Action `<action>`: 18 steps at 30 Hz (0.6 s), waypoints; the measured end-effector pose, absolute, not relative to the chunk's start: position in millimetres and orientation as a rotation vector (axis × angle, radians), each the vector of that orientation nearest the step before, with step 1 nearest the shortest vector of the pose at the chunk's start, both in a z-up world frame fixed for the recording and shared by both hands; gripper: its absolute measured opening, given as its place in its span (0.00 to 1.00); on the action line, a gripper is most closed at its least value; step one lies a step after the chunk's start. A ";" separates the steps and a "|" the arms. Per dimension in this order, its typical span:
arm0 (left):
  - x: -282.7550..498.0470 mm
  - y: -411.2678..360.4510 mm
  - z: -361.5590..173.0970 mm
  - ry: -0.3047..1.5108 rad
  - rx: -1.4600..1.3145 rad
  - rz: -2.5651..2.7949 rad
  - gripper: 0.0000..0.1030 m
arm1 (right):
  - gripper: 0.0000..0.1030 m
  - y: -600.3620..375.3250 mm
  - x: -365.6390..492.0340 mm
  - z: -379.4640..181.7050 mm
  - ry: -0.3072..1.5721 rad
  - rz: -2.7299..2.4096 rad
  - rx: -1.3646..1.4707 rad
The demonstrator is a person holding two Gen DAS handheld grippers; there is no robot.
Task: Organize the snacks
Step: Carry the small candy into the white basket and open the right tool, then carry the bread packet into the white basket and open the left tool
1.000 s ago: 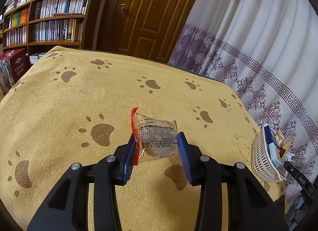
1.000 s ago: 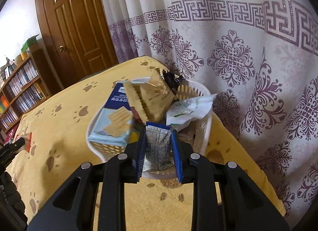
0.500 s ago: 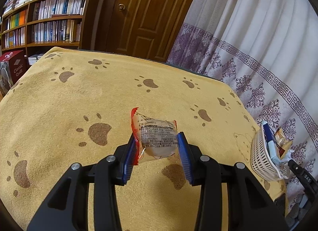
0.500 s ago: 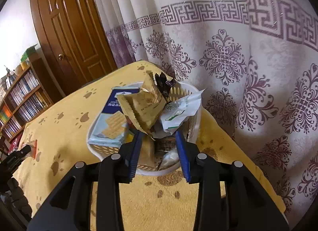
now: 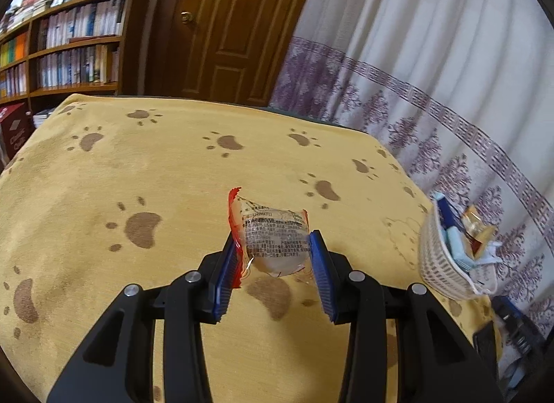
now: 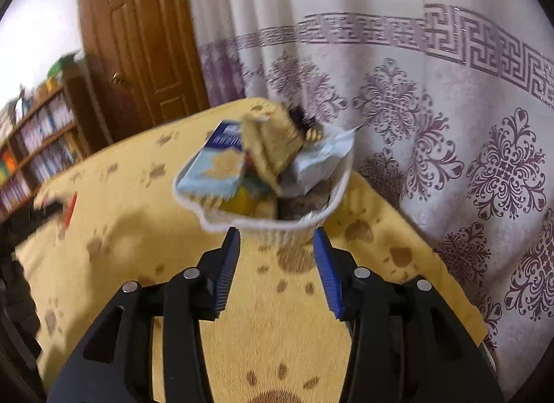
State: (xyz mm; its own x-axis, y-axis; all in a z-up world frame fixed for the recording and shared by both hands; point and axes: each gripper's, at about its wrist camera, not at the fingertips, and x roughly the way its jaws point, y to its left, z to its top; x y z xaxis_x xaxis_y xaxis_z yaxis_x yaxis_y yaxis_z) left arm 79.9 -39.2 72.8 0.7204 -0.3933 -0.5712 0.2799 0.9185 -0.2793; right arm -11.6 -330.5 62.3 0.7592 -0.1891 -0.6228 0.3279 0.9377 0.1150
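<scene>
Snack packet clamped in left hand-held gripper; right hand-held gripper opening, empty.
Carry packet right, above basket rim, before releasing.

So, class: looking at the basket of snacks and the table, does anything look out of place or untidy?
Yes. The white basket is overfilled: a tan wafer pack and a white wrapper stick up past its rim, askew rather than lying flat. The clear snack packet is still outside it, clamped in the left gripper.

The right gripper, jaws opening and empty, faces the snack-filled basket.
</scene>
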 end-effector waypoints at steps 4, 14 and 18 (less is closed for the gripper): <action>72.3 -53.2 74.5 0.668 -0.158 -0.417 0.40 | 0.44 -323.5 -15.4 53.4 0.668 -0.248 0.211; 46.3 -87.3 75.3 0.685 -0.118 -0.490 0.40 | 0.44 -343.8 -23.4 43.2 0.678 -0.218 0.278; 33.7 -110.2 84.1 0.674 -0.071 -0.521 0.40 | 0.44 -351.8 -26.2 39.0 0.672 -0.202 0.307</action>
State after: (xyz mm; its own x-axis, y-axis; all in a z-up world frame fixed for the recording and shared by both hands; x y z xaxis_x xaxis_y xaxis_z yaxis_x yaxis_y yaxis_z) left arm 33.7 -110.2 84.1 0.6589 -0.4822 -0.5773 0.4373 0.8700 -0.2277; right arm -26.2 -351.8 39.0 0.7657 -0.0848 -0.6376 0.2812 0.9356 0.2134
